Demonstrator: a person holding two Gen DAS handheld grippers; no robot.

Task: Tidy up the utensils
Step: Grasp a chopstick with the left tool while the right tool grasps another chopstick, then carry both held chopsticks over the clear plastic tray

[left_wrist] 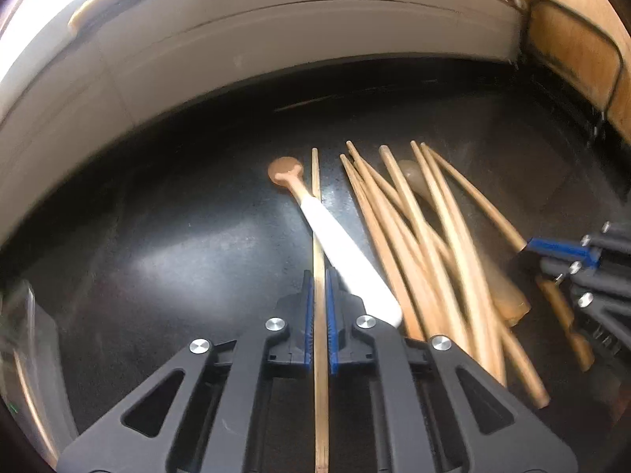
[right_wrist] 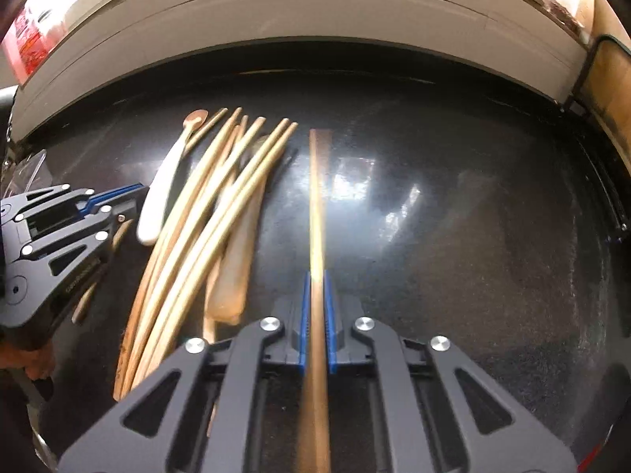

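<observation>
A: Left tool [left_wrist: 320,307] first: its blue pads are pressed together on a single thin chopstick [left_wrist: 318,236], which runs straight up the middle between the fingers and out over the black table [left_wrist: 165,236].

B: And the right tool [right_wrist: 315,307] mirrors it, pinching a darker, flatter wooden stick [right_wrist: 315,205] that points away over the same table, just beside the pile.

A: One piece per hand. I'd say that is the point: each is pulled clear of the heap to be sorted singly.

B: The grip sits part-way along each shaft, so the far end lies low on the table while the near end passes back under the tool. Probably steadier than pinching at a tip.

A: Moving outward: a white-handled spoon [left_wrist: 347,252] lies across the left tool's chopstick, its brown bowl at the far end. It looks to be touching the shaft, which could drag on a lift.

B: Right of it, the loose pile of chopsticks [left_wrist: 426,244], crossed and fanned, unsorted.

A: Any writing?

B: A red label [right_wrist: 27,35] at the far left edge of the right wrist view, too blurred to read. There is faint lettering on the left tool's side, also illegible.
</observation>
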